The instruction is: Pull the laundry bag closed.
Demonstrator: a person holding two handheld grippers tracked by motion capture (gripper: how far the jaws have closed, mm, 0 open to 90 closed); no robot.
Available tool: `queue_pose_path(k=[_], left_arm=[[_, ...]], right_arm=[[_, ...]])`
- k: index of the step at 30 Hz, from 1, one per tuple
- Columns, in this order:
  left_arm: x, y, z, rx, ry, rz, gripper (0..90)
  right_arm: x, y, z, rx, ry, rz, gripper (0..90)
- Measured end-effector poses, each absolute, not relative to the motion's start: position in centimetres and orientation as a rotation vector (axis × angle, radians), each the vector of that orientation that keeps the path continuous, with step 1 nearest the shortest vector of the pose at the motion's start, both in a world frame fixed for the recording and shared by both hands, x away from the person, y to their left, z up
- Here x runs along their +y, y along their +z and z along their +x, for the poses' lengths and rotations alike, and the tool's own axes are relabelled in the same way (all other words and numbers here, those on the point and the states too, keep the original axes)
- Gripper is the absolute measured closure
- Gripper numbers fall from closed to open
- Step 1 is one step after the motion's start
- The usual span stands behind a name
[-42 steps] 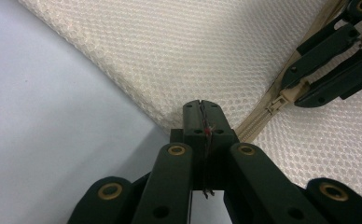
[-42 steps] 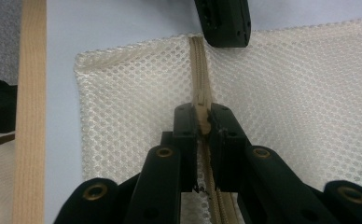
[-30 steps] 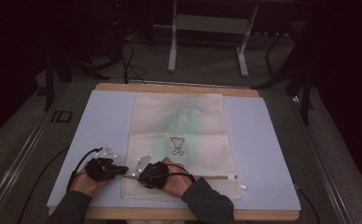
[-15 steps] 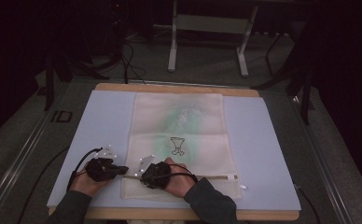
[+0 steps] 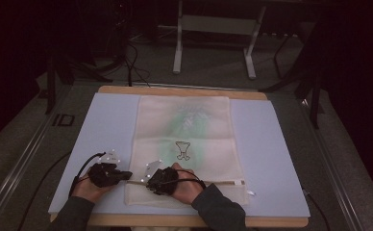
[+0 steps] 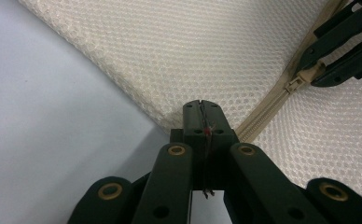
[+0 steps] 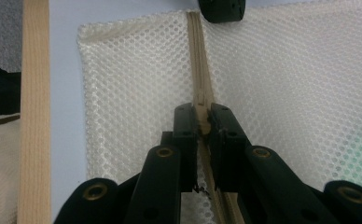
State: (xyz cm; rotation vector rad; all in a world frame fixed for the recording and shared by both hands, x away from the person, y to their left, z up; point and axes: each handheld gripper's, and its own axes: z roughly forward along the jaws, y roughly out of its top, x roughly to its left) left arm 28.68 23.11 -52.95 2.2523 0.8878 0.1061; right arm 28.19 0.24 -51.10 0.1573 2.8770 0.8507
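Observation:
A cream mesh zip bag (image 5: 194, 120) lies flat on the pale blue mat (image 5: 98, 130), with something green showing faintly through it. Its zipper (image 5: 223, 183) runs along the near end. My left gripper (image 5: 128, 175) comes in from the left and is shut on the bag's edge at the zipper's end (image 6: 201, 122). My right gripper (image 5: 148, 182) points left along the zipper and is shut on the zipper pull (image 7: 202, 122). In the left gripper view the slider (image 6: 295, 85) sits at the tip of the right gripper (image 6: 319, 74). The left gripper's tip (image 7: 222, 8) lies just beyond on the zipper line.
The mat covers a wooden table (image 5: 184, 90) whose near edge (image 7: 34, 107) runs beside the bag's corner. Metal stand legs (image 5: 177, 53) and cables (image 5: 131, 57) sit on the dark floor behind the table.

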Motion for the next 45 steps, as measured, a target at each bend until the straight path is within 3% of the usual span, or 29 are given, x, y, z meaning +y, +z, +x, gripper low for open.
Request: queue_pose_path(k=[45], left_arm=[[23.1, -52.9, 28.7, 0.891, 0.105, 2.251, 90.0]], right_arm=[[-1.8, -50.9, 28.0, 2.868, 0.834, 0.162, 82.0]])
